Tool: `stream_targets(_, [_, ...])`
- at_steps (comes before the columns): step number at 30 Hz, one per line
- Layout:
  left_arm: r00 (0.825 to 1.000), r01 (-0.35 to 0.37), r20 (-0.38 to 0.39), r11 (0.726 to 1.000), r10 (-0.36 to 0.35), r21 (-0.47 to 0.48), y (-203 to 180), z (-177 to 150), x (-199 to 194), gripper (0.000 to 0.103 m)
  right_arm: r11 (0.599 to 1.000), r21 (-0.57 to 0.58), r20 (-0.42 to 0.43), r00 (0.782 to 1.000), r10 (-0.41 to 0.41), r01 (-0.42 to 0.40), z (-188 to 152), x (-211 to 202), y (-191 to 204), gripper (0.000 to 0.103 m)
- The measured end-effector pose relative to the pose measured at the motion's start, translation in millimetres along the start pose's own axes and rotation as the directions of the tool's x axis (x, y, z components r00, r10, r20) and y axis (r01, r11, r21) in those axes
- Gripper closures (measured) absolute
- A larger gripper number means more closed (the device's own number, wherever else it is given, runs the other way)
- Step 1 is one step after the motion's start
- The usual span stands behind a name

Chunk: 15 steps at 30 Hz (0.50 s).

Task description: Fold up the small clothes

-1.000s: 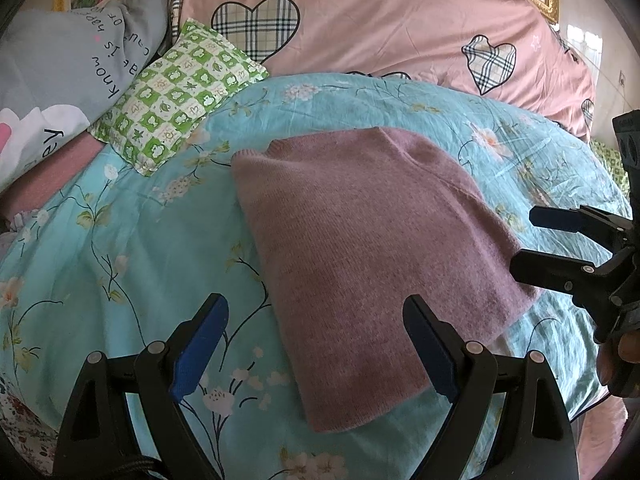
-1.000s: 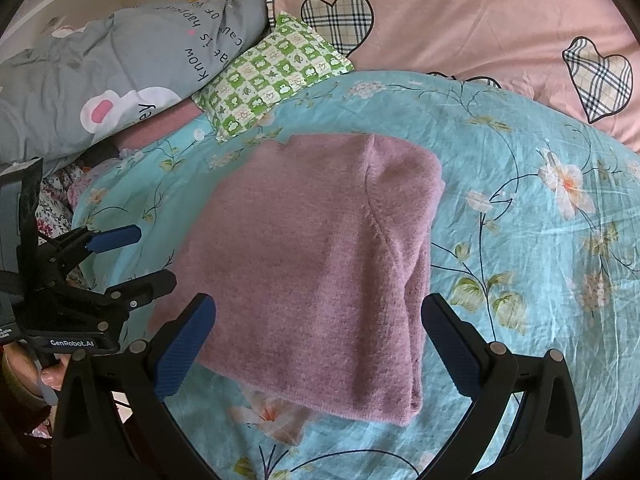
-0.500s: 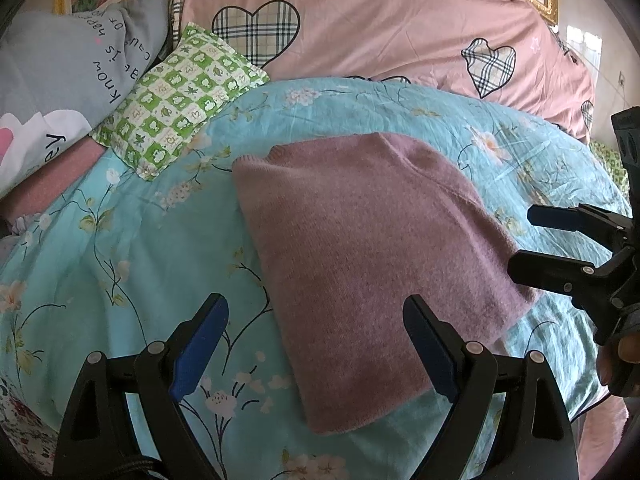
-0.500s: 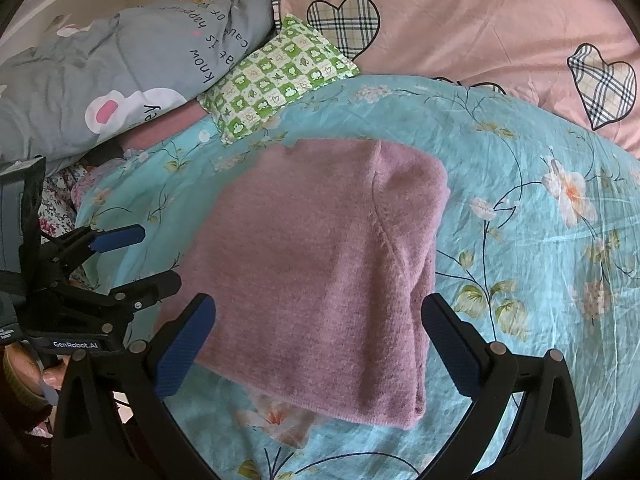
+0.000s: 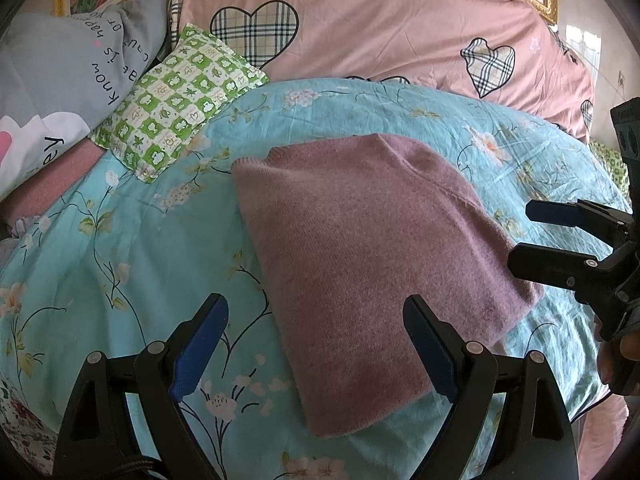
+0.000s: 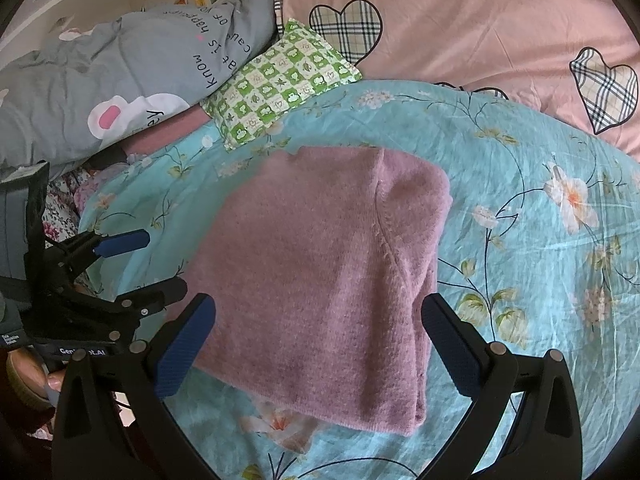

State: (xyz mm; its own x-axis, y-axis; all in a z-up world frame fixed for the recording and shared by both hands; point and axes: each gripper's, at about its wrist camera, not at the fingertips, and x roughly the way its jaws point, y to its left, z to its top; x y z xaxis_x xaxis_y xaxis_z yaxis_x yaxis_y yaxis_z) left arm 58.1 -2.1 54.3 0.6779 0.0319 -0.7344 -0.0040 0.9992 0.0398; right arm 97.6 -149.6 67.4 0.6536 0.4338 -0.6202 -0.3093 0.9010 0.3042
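On the bed (image 5: 120, 264), in the middle of the turquoise floral cover, your mauve sweater (image 5: 372, 256) lies flat in a tidy oblong, its layered edge stacked along one side; judging by that, the lengthwise folds are done and perhaps one crosswise fold is left. Your left hand-held gripper (image 5: 316, 344) hovers above the near hem, spread wide and holding nothing. Your right hand-held gripper (image 6: 320, 344) hovers likewise, wide apart and empty. The near hem lies clear of the bed's front edge. Bare cover surrounds the sweater; the green checked pillow (image 5: 176, 100) and pink heart quilt (image 5: 380, 28) sit well apart beyond it.
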Motion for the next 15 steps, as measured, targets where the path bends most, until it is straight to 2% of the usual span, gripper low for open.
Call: stream_targets(15, [1.000,-0.010,-0.004,1.000,0.010,-0.009,5.5,5.0,3.5,0.013,1.000,-0.018,-0.010,1.000,0.010,-0.010,3.6,4.7,-0.3,0.000])
